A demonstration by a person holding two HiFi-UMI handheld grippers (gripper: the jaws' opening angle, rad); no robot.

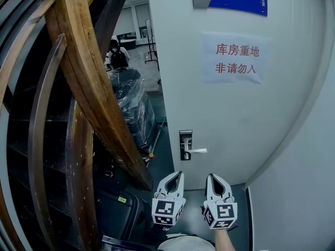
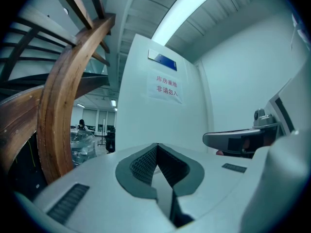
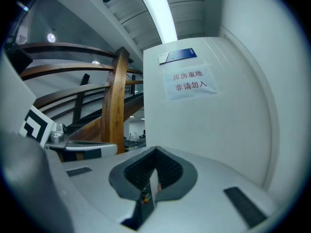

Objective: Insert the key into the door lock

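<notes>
The key [image 3: 152,184] is seemingly pinched in the closed right tongs [image 1: 215,179]; the left tongs [image 1: 175,178] are closed on nothing. The lock [image 1: 186,144] on the door [image 1: 235,114] is not yet reached: approach and insertion remain.

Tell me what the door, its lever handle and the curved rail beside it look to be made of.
Door: a smooth white painted panel with an even matte sheen; whether metal or laminate lies beneath is not clear.
Lever handle: likely metal, pale and silvery, on a darker, metal-looking plate.
Curved rail: wood, probably varnished; brown grain streaks and a slight gloss show.
</notes>
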